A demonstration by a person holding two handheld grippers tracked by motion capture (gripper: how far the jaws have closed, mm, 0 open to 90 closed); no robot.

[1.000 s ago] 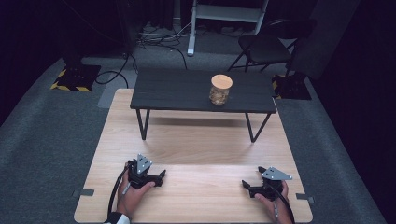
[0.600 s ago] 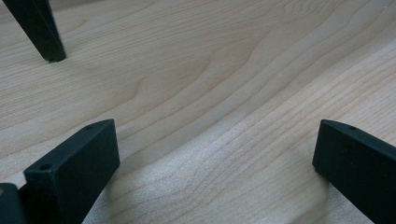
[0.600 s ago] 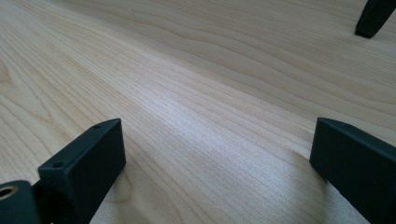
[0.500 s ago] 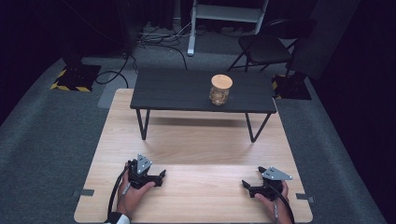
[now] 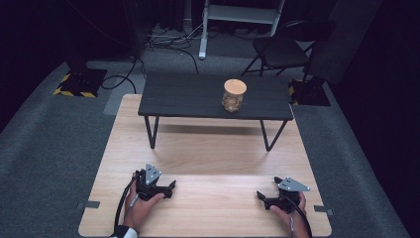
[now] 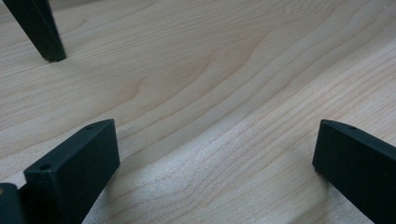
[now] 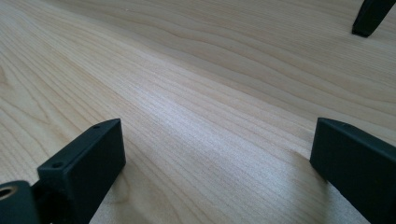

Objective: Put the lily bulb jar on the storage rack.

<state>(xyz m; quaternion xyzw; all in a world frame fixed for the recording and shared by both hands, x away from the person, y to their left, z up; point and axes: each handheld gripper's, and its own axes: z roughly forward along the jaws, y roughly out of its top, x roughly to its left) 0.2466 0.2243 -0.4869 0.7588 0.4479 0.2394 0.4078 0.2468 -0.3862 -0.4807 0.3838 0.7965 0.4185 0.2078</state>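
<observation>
Cork-lidded jar stands upright on the black bench, well apart from both my tools. I have the left gripper and right gripper resting low on the wooden board, each with jaws spread wide and nothing between them. From the right gripper the jar lies at about 11 o'clock; from the left, near 1 o'clock. I judge the right one slightly nearer, so I'd reach with that, up and over the bench edge.
</observation>
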